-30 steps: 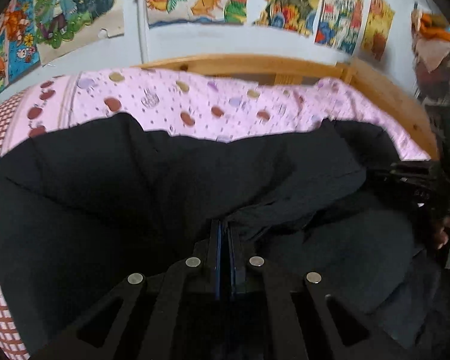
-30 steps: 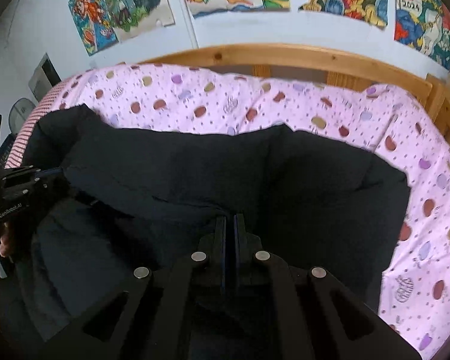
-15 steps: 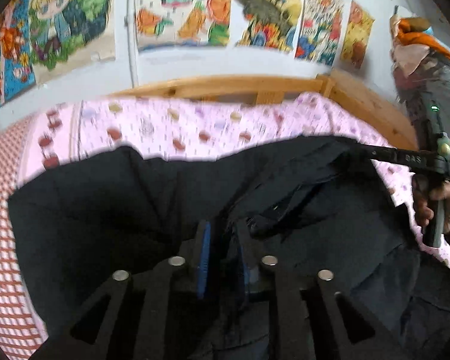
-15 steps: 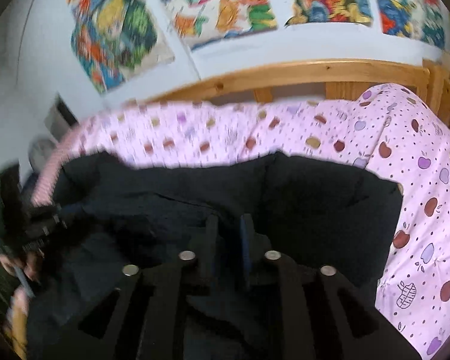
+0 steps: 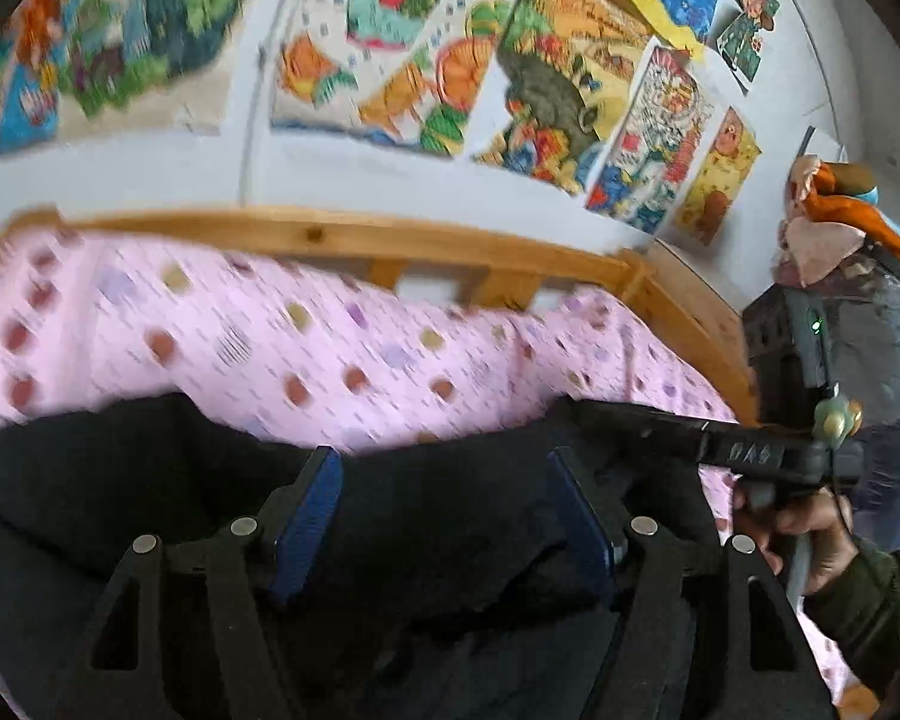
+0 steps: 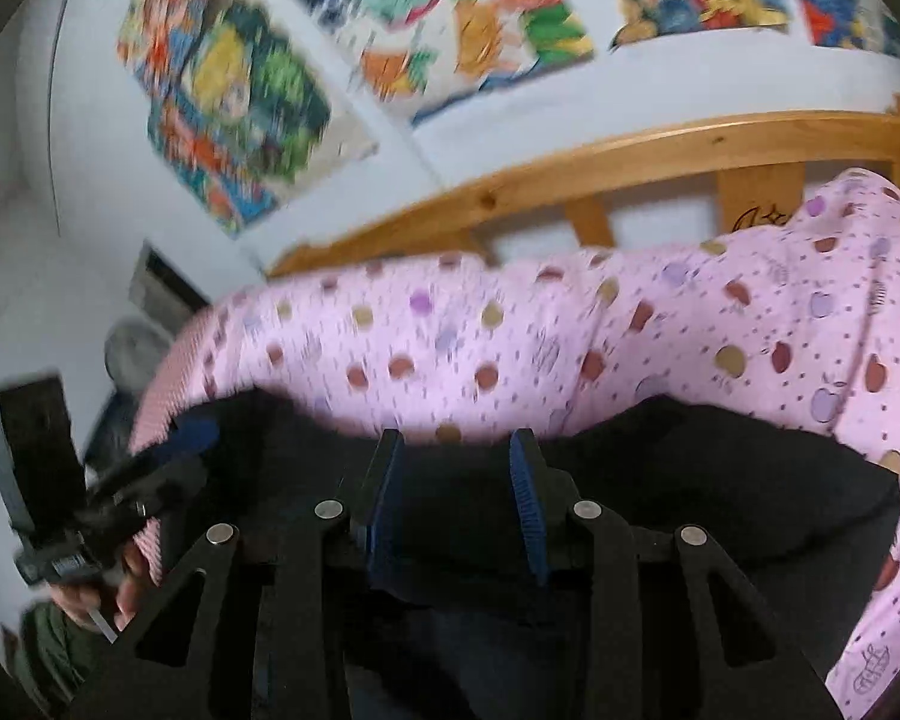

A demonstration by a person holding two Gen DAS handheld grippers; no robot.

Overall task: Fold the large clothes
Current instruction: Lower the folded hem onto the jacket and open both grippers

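Black garment [image 5: 438, 540] blurred, left claw [image 5: 444, 498] spread

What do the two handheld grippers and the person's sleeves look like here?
Both the left gripper and right gripper are black, with triangular cut-outs, round silver pins and blue ribbed pads. From the side, the right gripper's body carries pale lettering. Each hand emerges from a dark green sleeve.

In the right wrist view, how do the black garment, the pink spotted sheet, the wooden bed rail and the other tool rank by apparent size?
Largest to smallest:
1. Pink spotted sheet and black garment: too alike to rank.
2. Wooden bed rail.
3. Left tool, smallest, though the fisheye distorts.
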